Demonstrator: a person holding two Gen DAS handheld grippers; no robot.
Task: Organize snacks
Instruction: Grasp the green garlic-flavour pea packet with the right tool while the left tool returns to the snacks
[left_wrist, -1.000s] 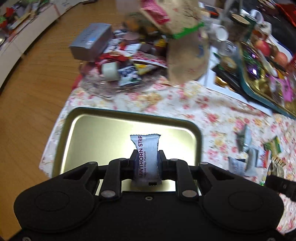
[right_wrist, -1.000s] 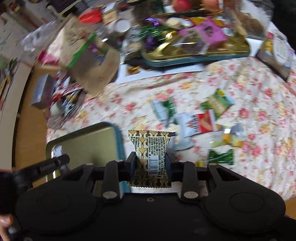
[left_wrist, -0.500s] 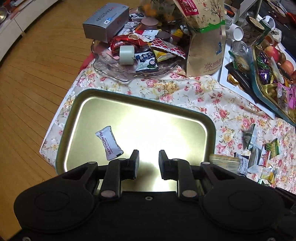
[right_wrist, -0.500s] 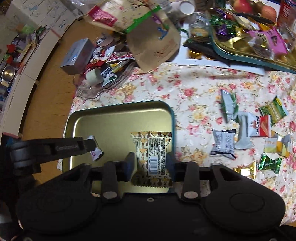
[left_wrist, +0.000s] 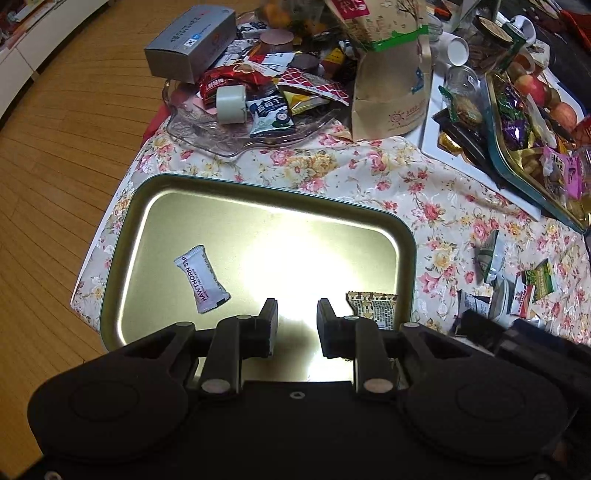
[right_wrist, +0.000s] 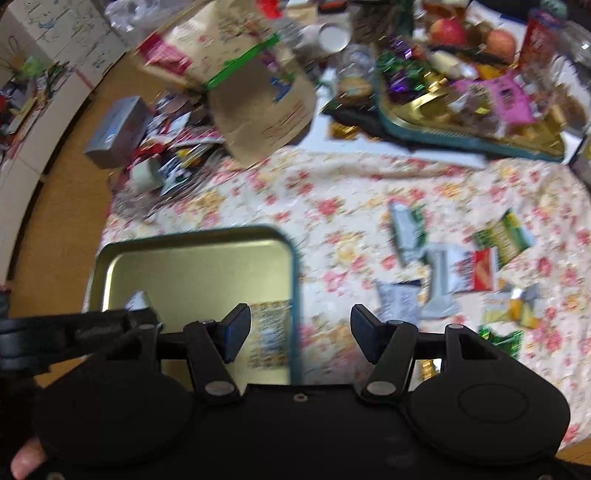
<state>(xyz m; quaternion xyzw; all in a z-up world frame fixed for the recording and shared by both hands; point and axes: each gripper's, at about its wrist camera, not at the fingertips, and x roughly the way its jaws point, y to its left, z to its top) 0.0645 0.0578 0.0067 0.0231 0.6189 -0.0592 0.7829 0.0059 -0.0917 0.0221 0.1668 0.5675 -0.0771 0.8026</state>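
Note:
A gold tray (left_wrist: 258, 221) with a teal rim lies on the floral cloth. On its left half rests a white hawthorn strip packet (left_wrist: 201, 278). A brown patterned packet (left_wrist: 373, 308) lies flat near the tray's right rim, also seen blurred as the brown packet (right_wrist: 269, 334) in the right wrist view. My left gripper (left_wrist: 297, 325) hovers over the tray's near side, open with nothing between its fingers. My right gripper (right_wrist: 301, 332) stands wide open above the tray's right rim (right_wrist: 295, 288), holding nothing. Several loose snack packets (right_wrist: 454, 273) lie on the cloth to the right.
A glass dish (left_wrist: 236, 125) heaped with snacks and a grey box (left_wrist: 190, 44) sits behind the tray, beside a brown paper bag (left_wrist: 391, 74). A second filled tray (left_wrist: 532, 140) stands at the back right. Wooden floor (left_wrist: 55, 147) drops away on the left.
Each gripper let go of its packet: the white one dropped onto the tray's left half, the brown one by its right rim. The right gripper's jaws opened wide and it shifted right.

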